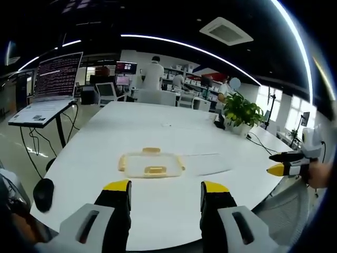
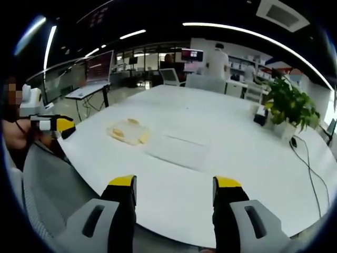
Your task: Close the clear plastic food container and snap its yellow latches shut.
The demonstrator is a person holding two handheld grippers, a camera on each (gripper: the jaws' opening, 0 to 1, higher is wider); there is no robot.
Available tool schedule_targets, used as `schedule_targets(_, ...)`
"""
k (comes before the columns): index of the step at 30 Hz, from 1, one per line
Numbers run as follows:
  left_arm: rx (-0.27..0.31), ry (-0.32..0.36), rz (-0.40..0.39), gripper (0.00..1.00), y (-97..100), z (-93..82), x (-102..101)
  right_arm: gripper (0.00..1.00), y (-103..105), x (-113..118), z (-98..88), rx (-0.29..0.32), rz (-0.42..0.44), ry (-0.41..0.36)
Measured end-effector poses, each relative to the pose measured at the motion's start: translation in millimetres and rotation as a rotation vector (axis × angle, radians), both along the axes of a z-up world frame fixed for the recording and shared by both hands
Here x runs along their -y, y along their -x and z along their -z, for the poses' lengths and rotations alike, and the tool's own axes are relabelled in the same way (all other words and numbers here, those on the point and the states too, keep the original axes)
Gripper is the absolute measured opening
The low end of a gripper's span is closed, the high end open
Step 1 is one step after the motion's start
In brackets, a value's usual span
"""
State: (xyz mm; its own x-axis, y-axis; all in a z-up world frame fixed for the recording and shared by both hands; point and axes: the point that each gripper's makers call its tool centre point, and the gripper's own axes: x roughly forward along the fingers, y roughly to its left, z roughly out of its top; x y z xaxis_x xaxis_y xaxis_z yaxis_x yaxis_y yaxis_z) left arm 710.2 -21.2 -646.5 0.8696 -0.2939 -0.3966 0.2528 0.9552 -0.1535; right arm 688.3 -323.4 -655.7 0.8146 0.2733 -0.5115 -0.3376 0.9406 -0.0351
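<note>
The clear plastic food container (image 1: 150,164) with yellow latches lies on the white table (image 1: 158,126), just beyond my left gripper (image 1: 166,187), whose jaws stand open with nothing between them. A flat clear lid (image 1: 208,163) lies on the table right beside the container. My right gripper (image 1: 280,163) comes in at the right edge, off the table. In the right gripper view the container (image 2: 128,132) and the lid (image 2: 179,147) lie far ahead to the left. My right gripper (image 2: 175,182) is open and empty at the near table edge. The left gripper (image 2: 58,125) shows at the left.
A laptop (image 1: 50,89) stands on a raised stand at the left, a black mouse (image 1: 43,192) near the table's front left edge. A potted plant (image 1: 241,110) and cables sit at the far right. A mesh chair (image 2: 47,184) is close by. People stand at the back.
</note>
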Motion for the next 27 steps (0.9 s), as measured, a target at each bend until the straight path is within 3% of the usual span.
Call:
schedule_targets(10,0.0,-0.025,0.007,0.48,0.2,0.5,1,0.56,0,-2,-0.9,0.0,-0.009,-0.01)
schedule_targets(15,-0.032,-0.025,0.014,0.49,-0.7,4.4,1,0.56,-2,-3,-0.9,-0.01,-0.016,-0.015)
schedule_targets(22,-0.081,-0.033,0.063,0.48,-0.7,9.1,8,0.54,-3,-8,0.1,-0.034,-0.053,-0.006)
schedule_targets(27,-0.059,-0.088,0.117,0.47,-5.6,3.6,9,0.52,-12,-15,-7.3,-0.03,-0.099,-0.002)
